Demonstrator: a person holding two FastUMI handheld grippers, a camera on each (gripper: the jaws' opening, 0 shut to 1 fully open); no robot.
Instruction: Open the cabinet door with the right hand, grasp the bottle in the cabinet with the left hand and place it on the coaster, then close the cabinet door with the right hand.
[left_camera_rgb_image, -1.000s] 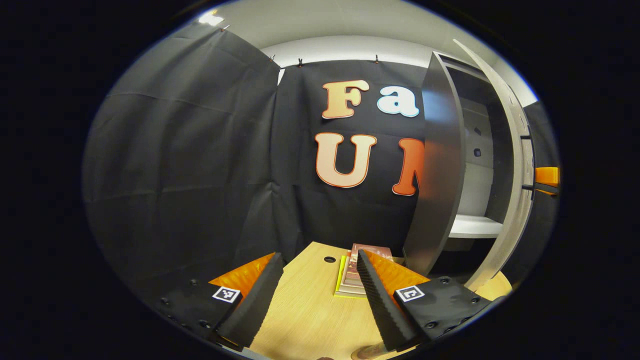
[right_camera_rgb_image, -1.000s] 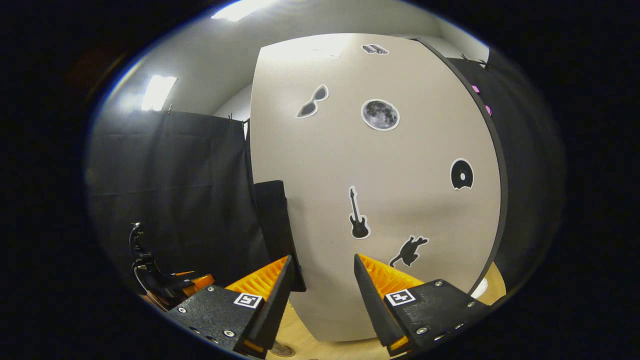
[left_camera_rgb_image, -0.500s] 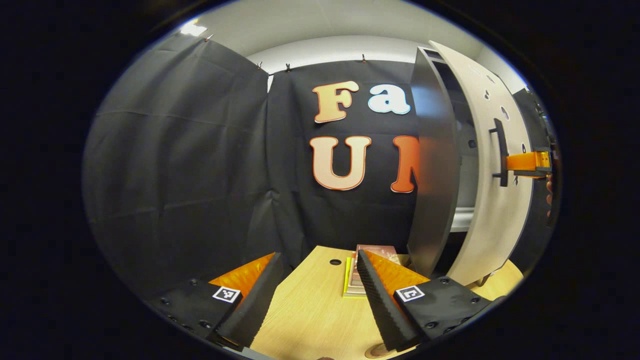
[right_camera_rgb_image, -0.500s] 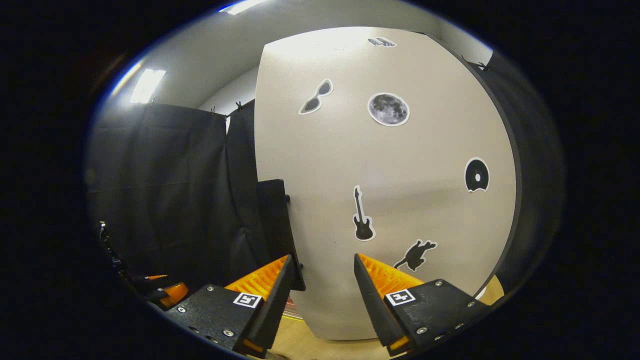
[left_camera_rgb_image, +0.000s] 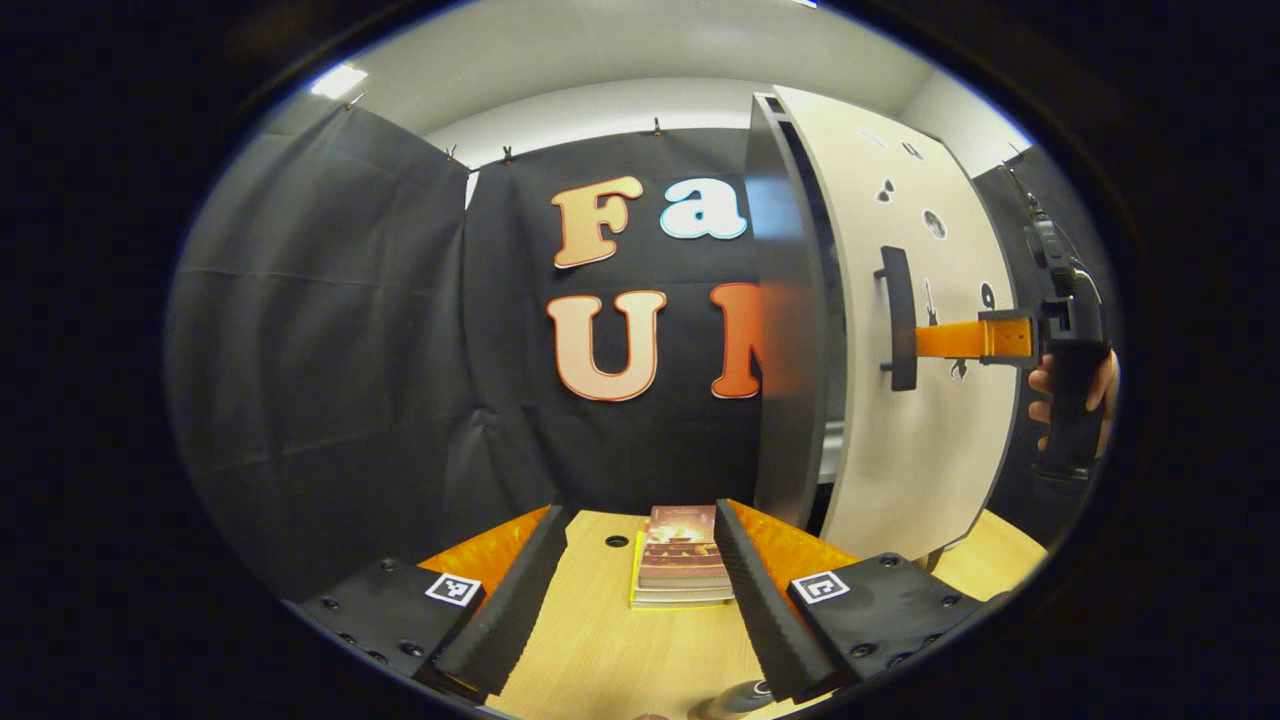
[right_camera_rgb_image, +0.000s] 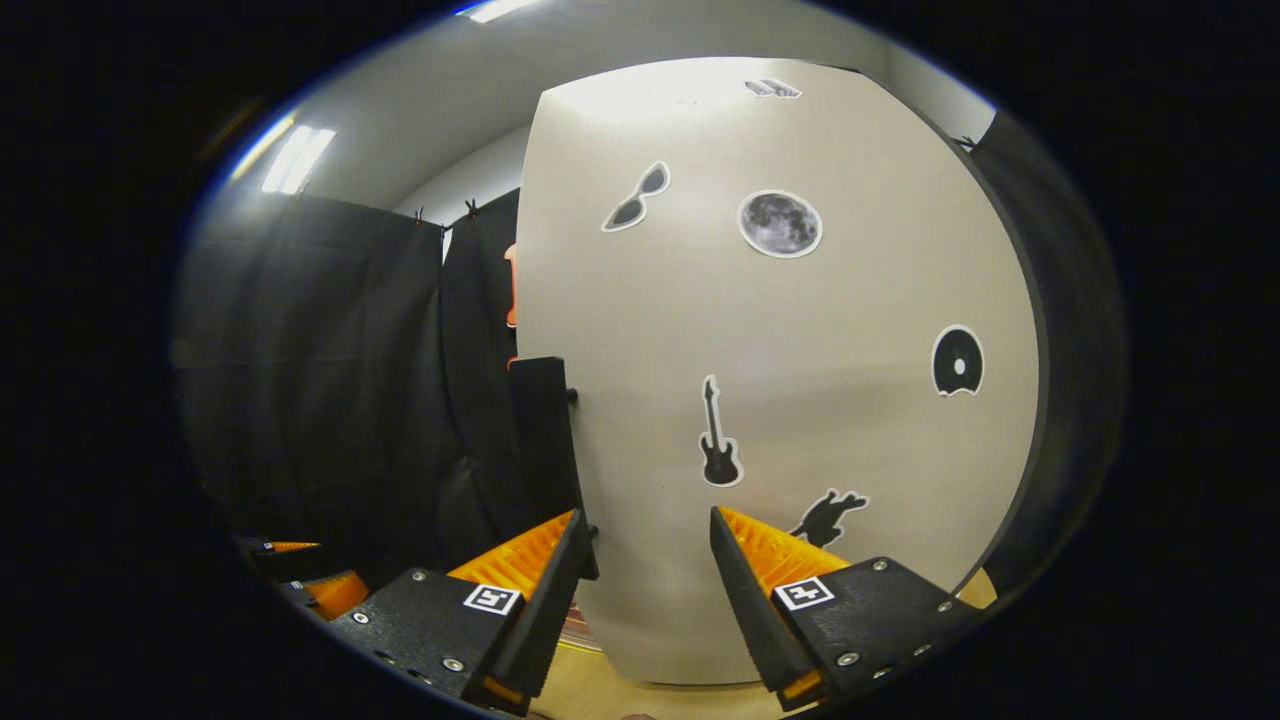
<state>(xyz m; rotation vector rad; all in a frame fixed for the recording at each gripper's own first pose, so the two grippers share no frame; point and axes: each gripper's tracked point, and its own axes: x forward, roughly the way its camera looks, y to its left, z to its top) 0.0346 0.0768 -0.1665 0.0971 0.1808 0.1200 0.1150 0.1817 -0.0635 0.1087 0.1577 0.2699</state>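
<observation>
Cabinet door (right_camera_rgb_image: 800, 400), stickered, stands nearly closed against the cabinet (left_camera_rgb_image: 785, 330), a thin gap at its edge. My right tool (right_camera_rgb_image: 640, 590) is spread apart, fingers pointing at the door beside its dark handle (right_camera_rgb_image: 545, 450); whether they touch it I cannot tell. My left tool (left_camera_rgb_image: 640, 590) hangs released over the wooden surface (left_camera_rgb_image: 600, 650), stacked books (left_camera_rgb_image: 683, 560) between its fingers. Bottle cap (left_camera_rgb_image: 745, 690) sits at the bottom edge there.

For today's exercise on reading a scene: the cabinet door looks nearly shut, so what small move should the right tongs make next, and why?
Probably keep pushing the beige sticker-covered cabinet door until it meets the dark cabinet frame: a narrow gap remains at its edge. The right tongs reach open toward its black bar handle.
</observation>
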